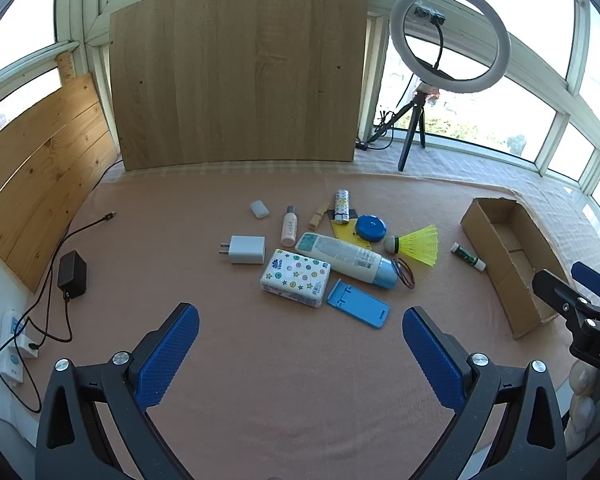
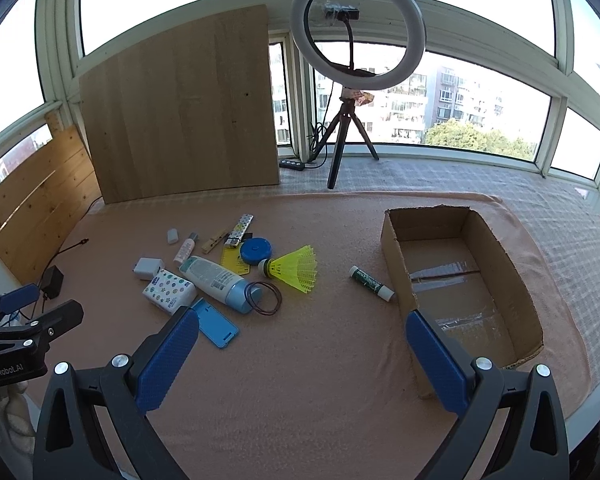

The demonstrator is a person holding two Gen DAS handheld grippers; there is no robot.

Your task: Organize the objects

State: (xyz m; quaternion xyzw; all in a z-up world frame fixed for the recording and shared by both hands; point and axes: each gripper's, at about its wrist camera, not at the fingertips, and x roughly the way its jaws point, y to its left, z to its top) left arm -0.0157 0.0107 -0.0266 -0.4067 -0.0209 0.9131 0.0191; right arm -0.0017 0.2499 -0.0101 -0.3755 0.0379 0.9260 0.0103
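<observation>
Both the left gripper (image 1: 300, 330) and right gripper (image 2: 302, 336) are hovering wide open and empty above the surface (image 1: 300, 380), where clutter is lying beside an empty cardboard box (image 2: 518, 276); starting with the isolated glue stick (image 2: 372, 283) looks cleanest.

Left gripper (image 1: 300, 356), filling the bottom of its view: two black angular arms showing round silver screws and carrying blue finger pads (image 1: 168, 354) with a fine ribbed texture. Right gripper (image 2: 302, 360), at the bottom of its view: the same black arms, silver screws and blue ribbed pads (image 2: 438, 360). White "GenRobot.AI" lettering is showing on the black body at lower left there.
</observation>
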